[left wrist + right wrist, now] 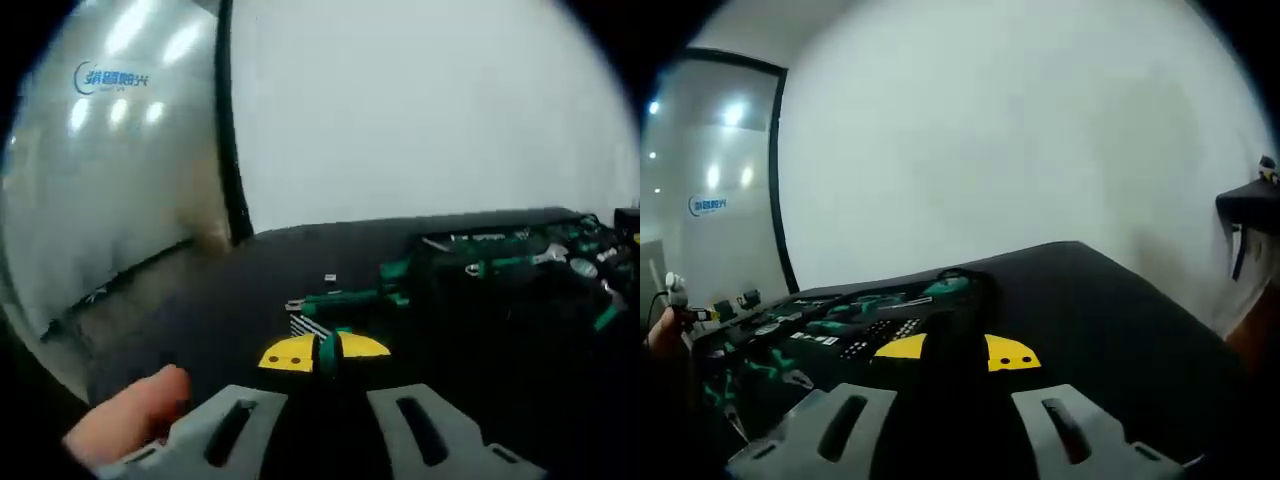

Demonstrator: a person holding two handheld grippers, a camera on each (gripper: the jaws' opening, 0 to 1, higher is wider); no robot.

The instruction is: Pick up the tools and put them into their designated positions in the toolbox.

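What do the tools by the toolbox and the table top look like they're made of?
Tool: apparently green plastic grip with a metal tip, judging by colour and a pale glint. Wrenches in the toolbox: shiny silver, likely steel. Table top: matte black, no reflections; possibly fabric or rubber mat, unclear.

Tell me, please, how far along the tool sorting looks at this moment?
Early, it seems. Many green-handled tools already sit in the open toolbox, though whether they were just placed cannot be told. Nothing is in hand: the left tongs and right tongs stand open and empty. Still left is at least the green-handled tool lying on the black table outside the toolbox, ahead of the left tongs.
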